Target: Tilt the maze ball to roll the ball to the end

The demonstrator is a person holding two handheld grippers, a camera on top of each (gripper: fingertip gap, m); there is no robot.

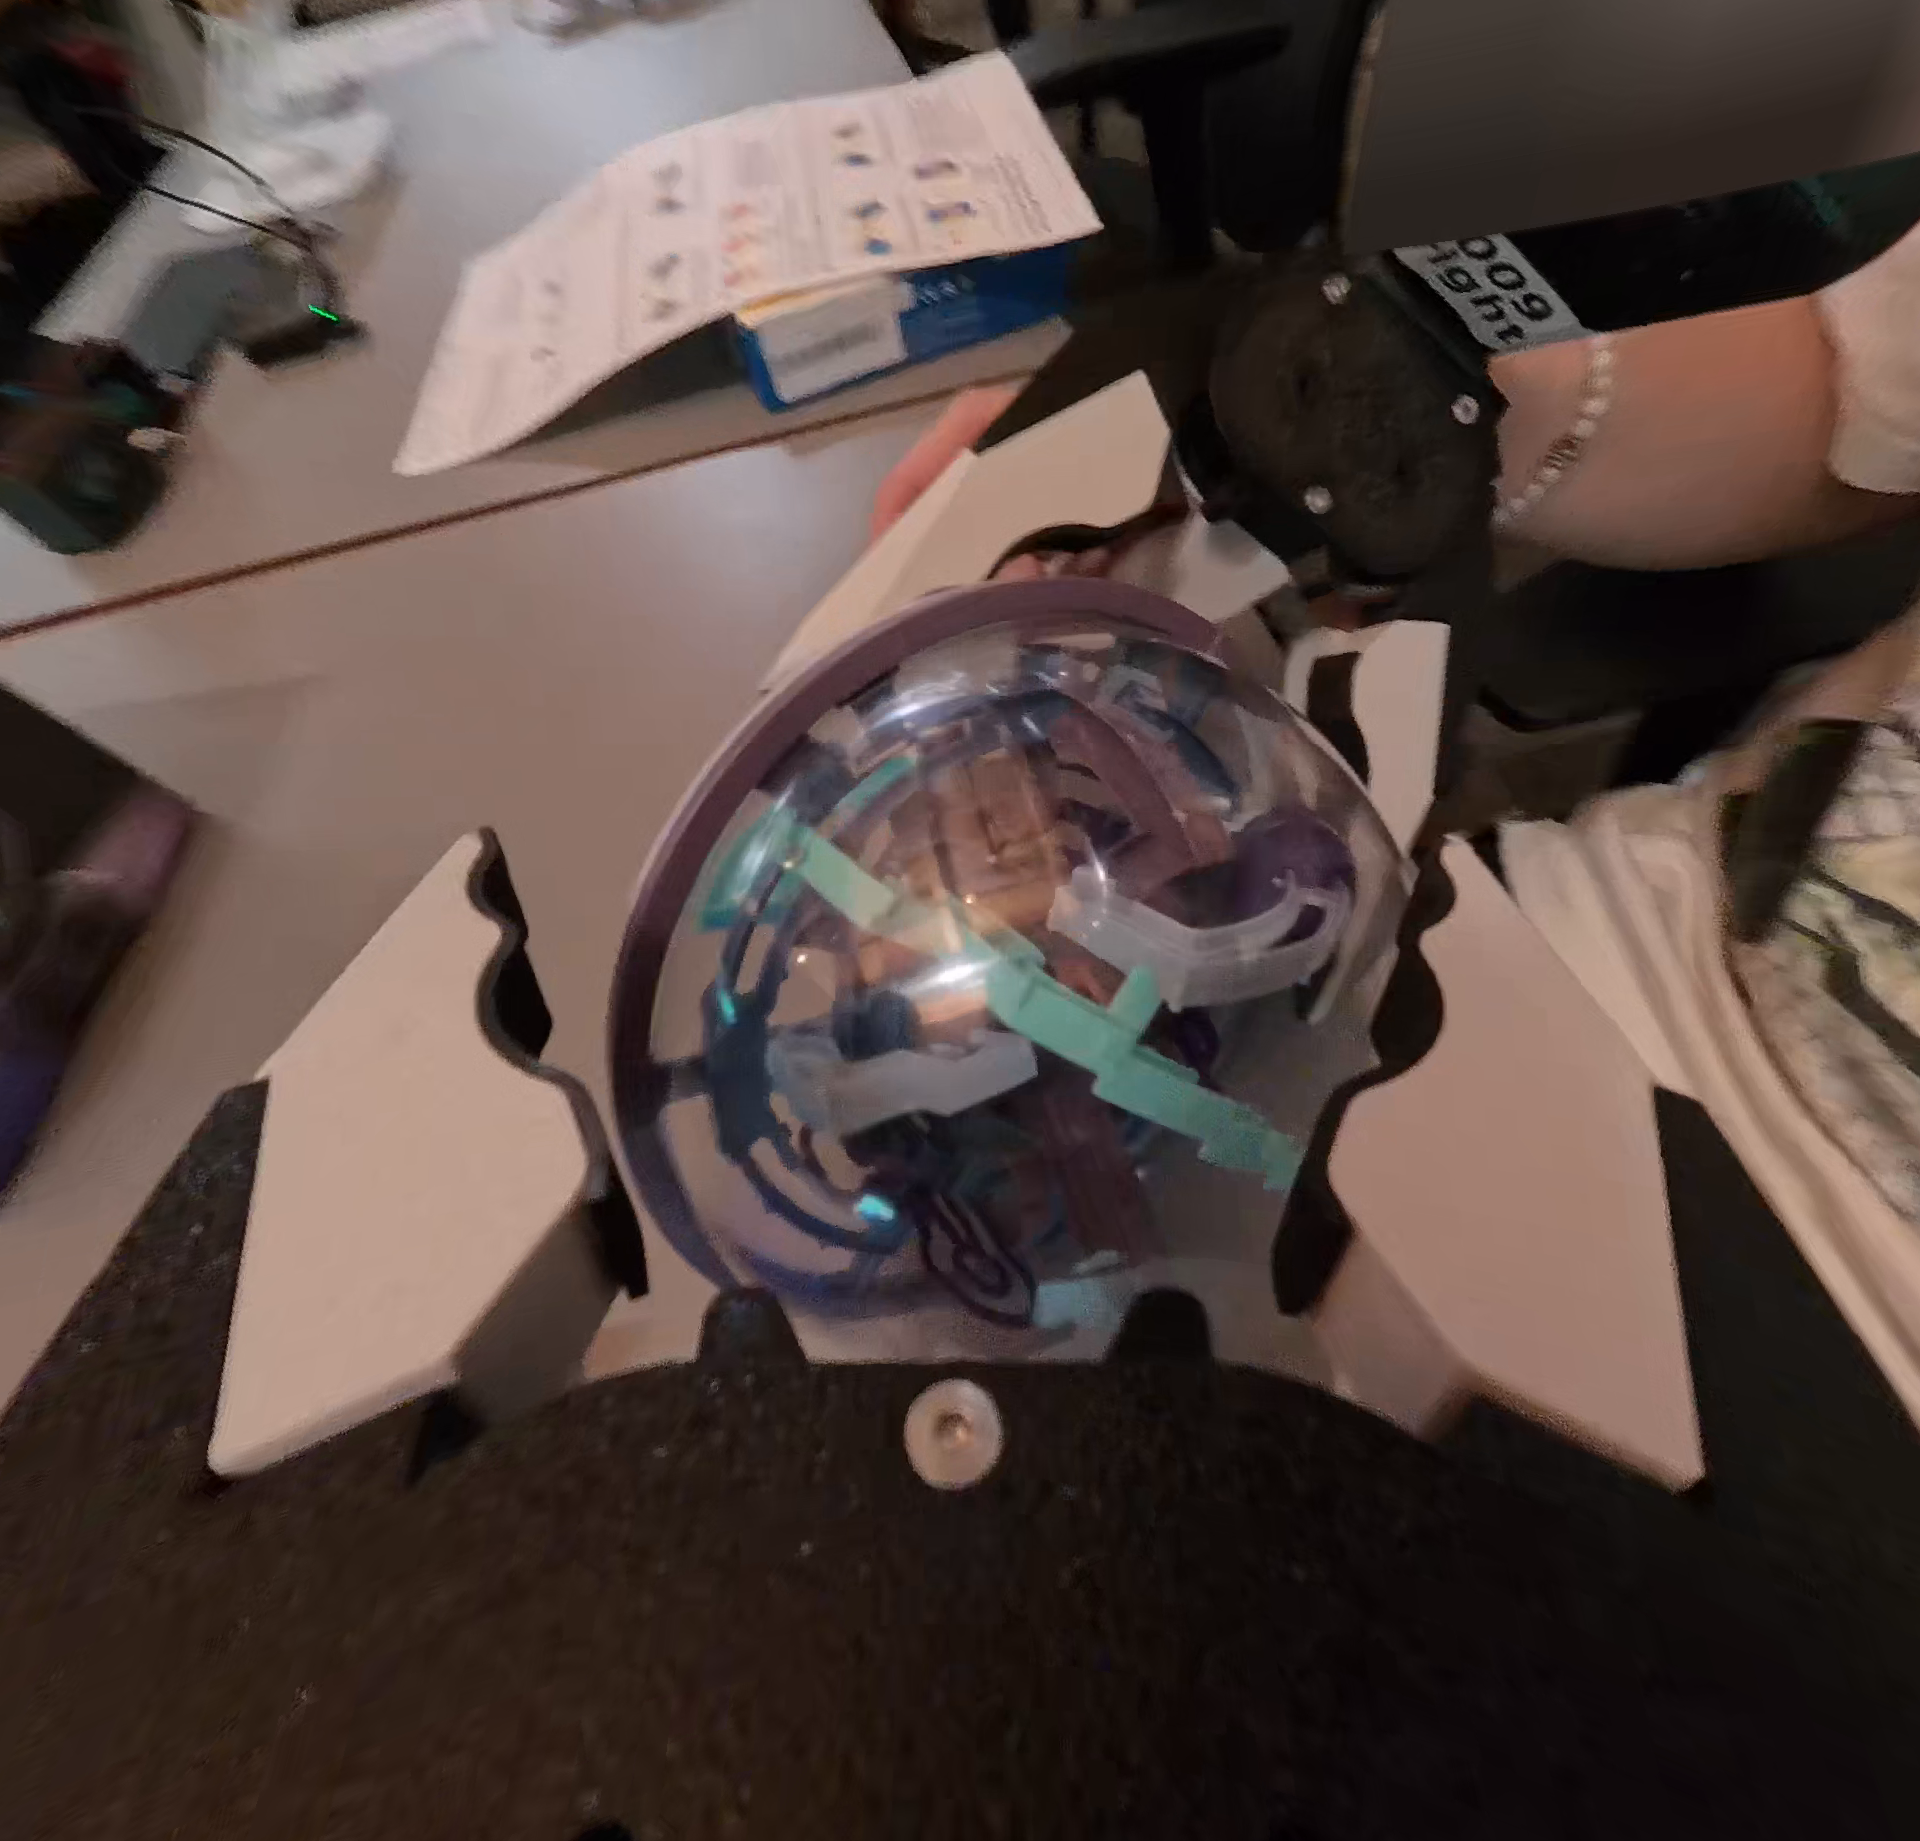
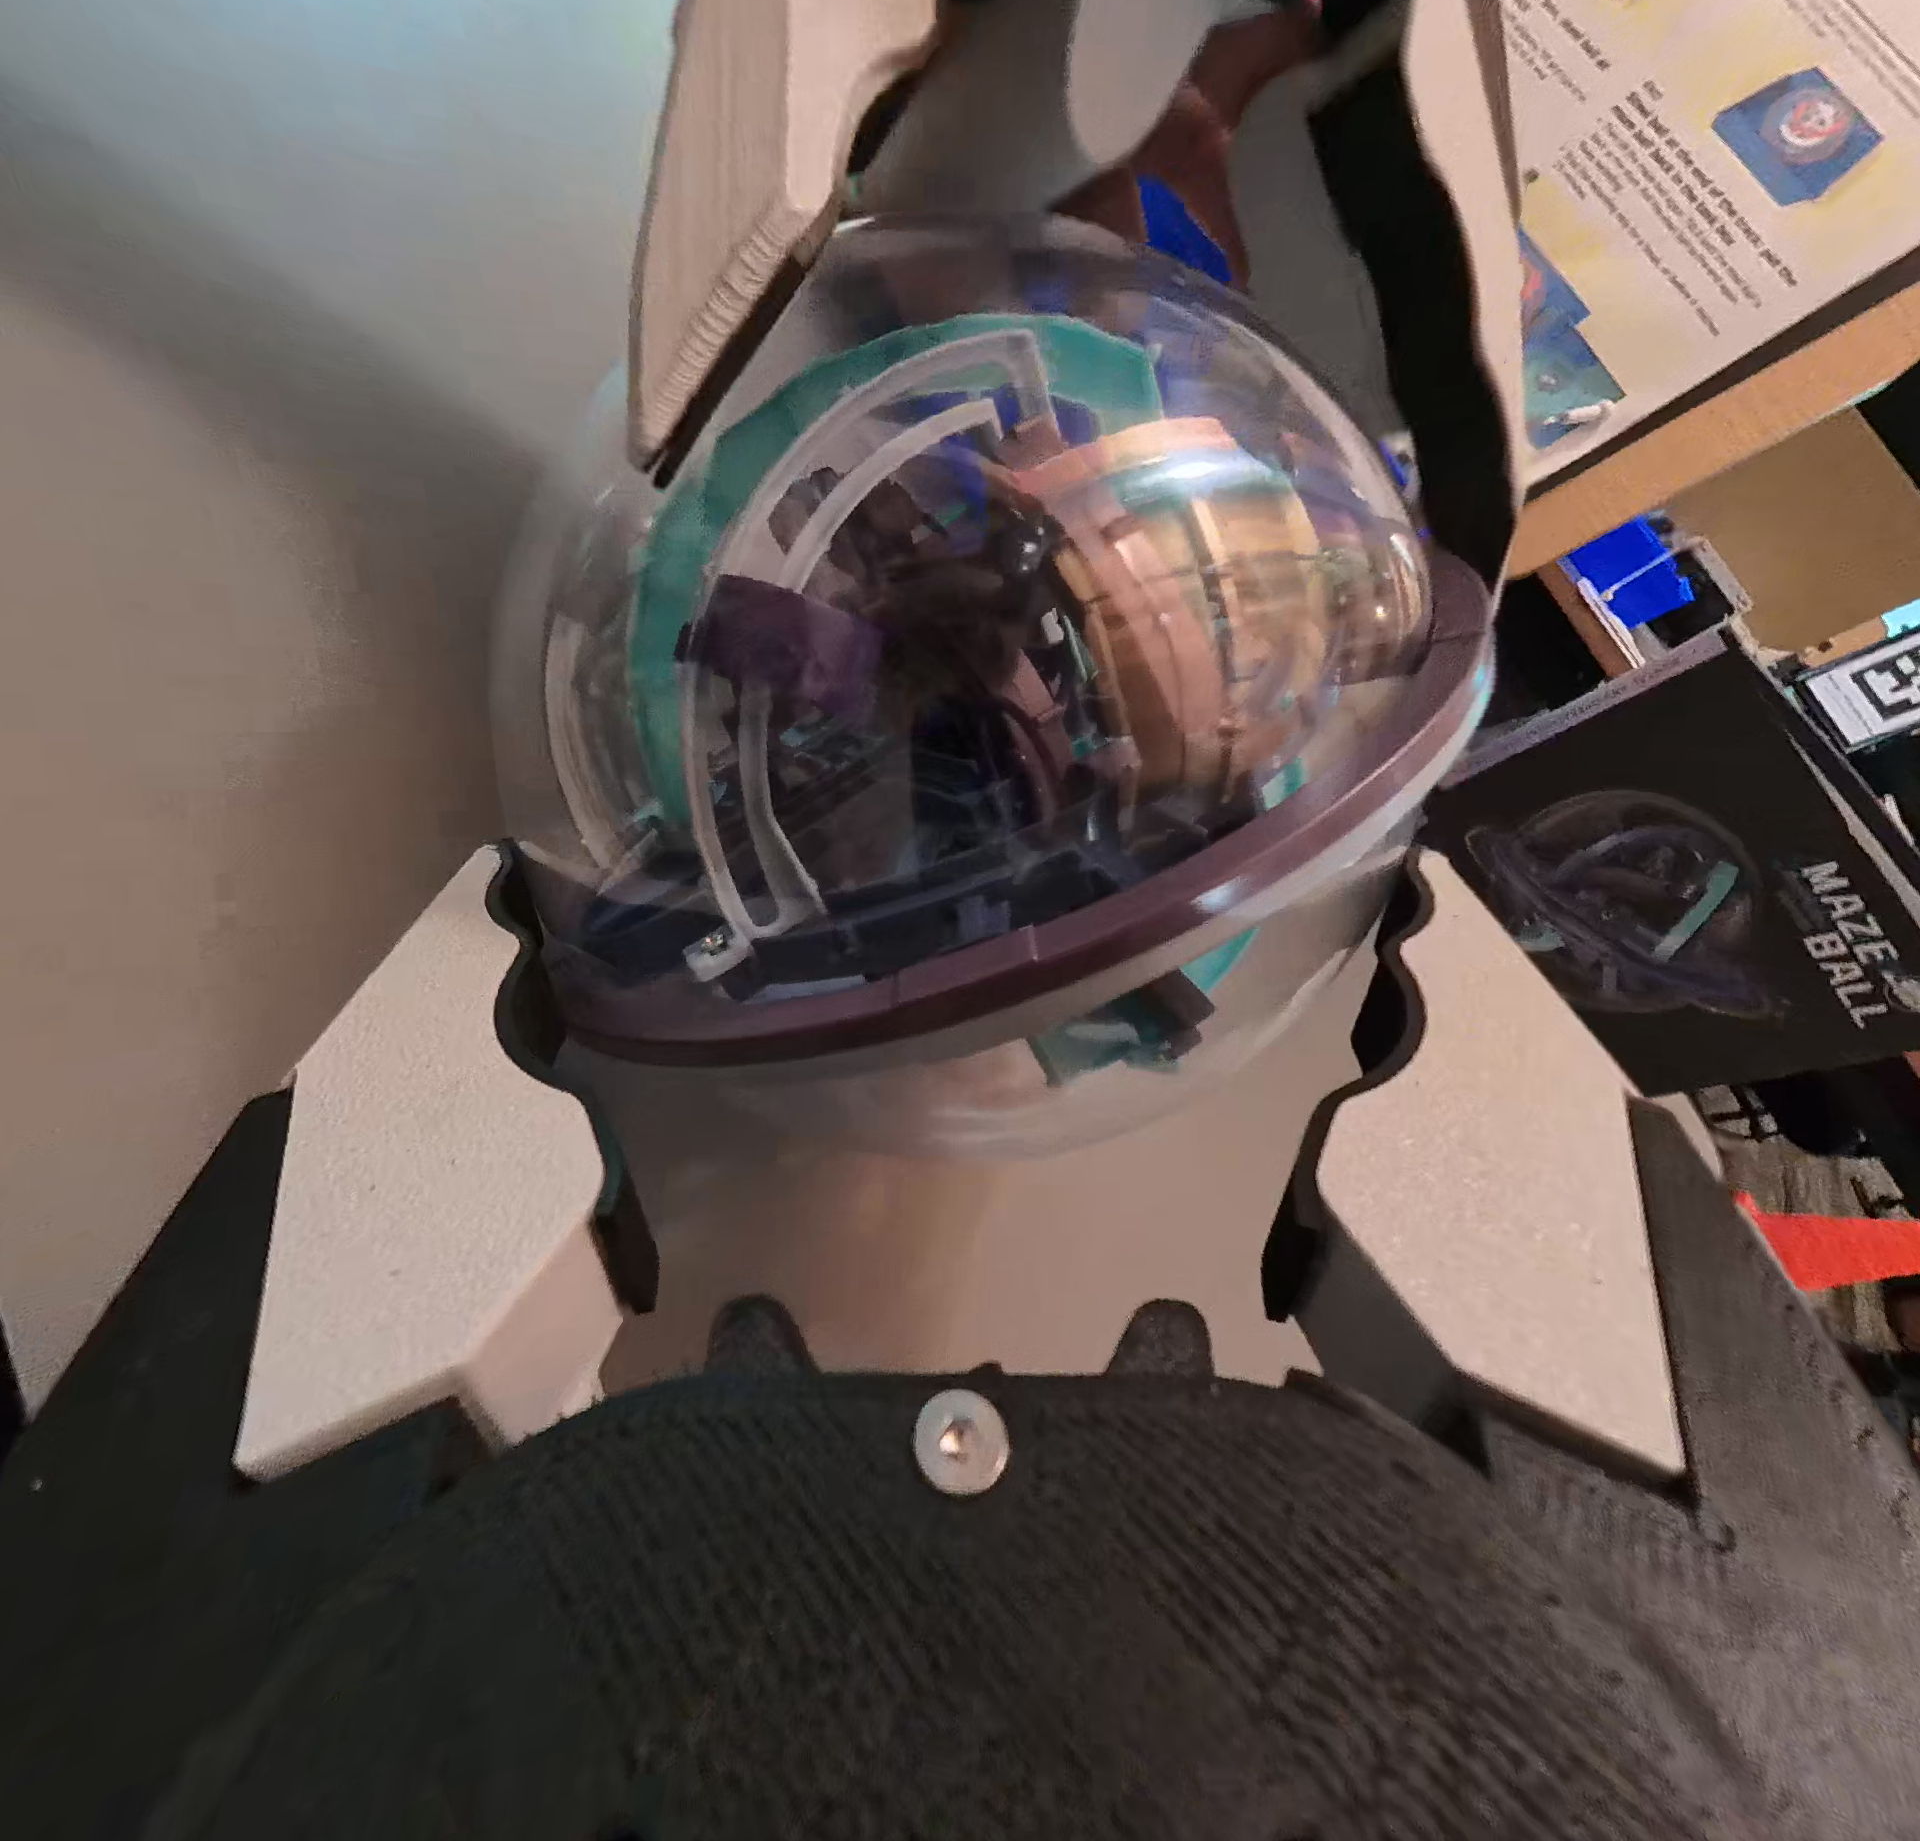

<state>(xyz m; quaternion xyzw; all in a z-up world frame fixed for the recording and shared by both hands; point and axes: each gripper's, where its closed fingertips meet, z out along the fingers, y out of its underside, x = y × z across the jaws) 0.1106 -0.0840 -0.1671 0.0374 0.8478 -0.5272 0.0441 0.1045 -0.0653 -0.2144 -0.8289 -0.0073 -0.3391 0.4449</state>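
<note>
The maze ball (image 1: 997, 970) is a clear plastic sphere with a dark purple band around its middle and teal, white, brown and blue tracks inside, and it is held up off the grey table (image 1: 364, 648) between both grippers at once. In the left wrist view the left gripper (image 1: 956, 1064) has its two white fingers (image 1: 416, 1116) pressed against opposite sides of the sphere, the wavy black pads touching the shell, so it is clamped on the ball; the purple band runs steeply up the ball's left side. The right gripper (image 1: 1143, 607) reaches in from the far side, its white fingers against the ball's upper part, with a person's hand (image 1: 1662, 441) behind it. In the right wrist view the right gripper (image 2: 956, 981) likewise grips the maze ball (image 2: 966, 669) at both sides just where the purple band sits, tilted down toward the left, while the left gripper's fingers (image 2: 727, 202) close on the top of the sphere. The small ball inside may be the shiny speck near the sphere's right edge, but blur and glare keep that uncertain. Around this, a folded instruction sheet (image 1: 748, 243) lies over a blue box (image 1: 904, 326) on the table, well apart from the ball, and a dark package (image 2: 1683, 887) showing a maze ball stands just beside the sphere on the right.
</note>
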